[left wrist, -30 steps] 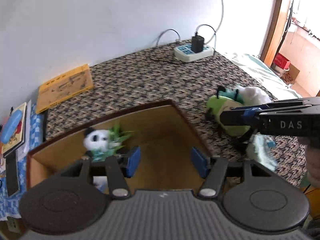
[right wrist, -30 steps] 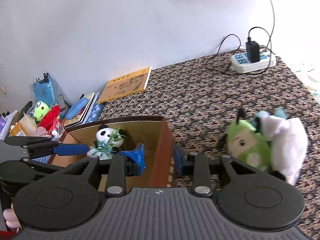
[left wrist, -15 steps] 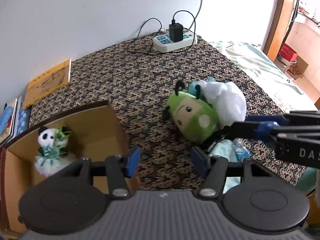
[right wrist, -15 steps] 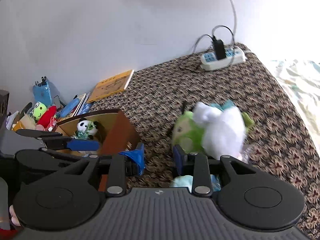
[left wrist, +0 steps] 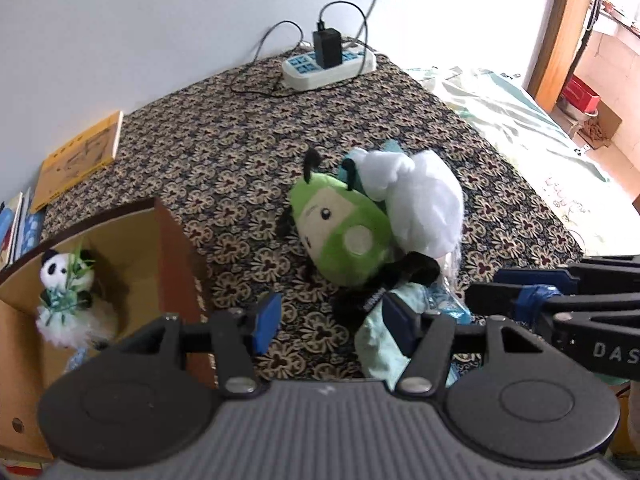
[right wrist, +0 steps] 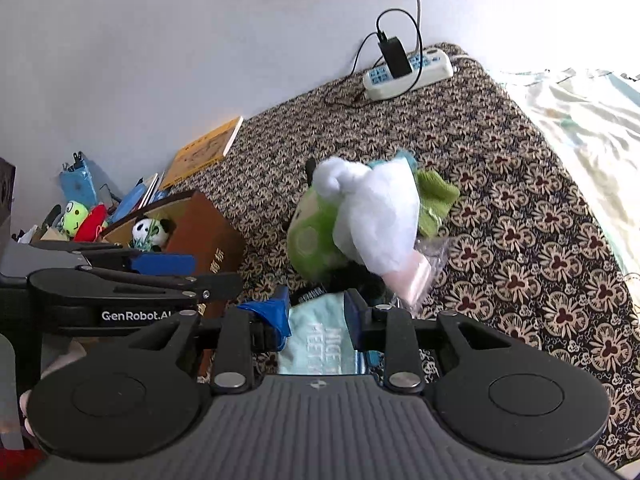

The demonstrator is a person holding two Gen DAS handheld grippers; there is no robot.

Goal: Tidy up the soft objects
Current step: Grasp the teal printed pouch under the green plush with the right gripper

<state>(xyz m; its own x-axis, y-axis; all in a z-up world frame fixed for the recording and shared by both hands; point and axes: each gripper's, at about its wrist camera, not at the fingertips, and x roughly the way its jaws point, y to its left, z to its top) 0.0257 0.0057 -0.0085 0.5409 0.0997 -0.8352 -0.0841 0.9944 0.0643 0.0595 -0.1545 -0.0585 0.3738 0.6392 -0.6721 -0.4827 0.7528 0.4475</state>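
Observation:
A green plush [left wrist: 340,232] lies on the patterned bedspread with a white plush [left wrist: 420,200] leaning on it and a pale teal pouch [left wrist: 384,332] in front. A small panda [left wrist: 64,276] sits in the cardboard box [left wrist: 172,248] at the left. My left gripper [left wrist: 332,320] is open above bare bedspread, between the box and the green plush. My right gripper [right wrist: 316,312] hangs over the teal pouch [right wrist: 316,336]. Its jaws are closing, with the pouch showing between the pads, which do not press on it. The white plush [right wrist: 376,216] and green plush [right wrist: 312,236] lie just beyond.
A power strip [left wrist: 328,64] with a plugged charger lies at the far edge by the wall. A yellow book [left wrist: 76,160] rests at the back left. Small toys and books [right wrist: 80,216] crowd the space left of the box. A light bedsheet [left wrist: 520,120] spreads to the right.
Both grippers have swung right, from over the box to the plush pile. The panda stays in the box. The teal pouch now shows between the right gripper's fingers.

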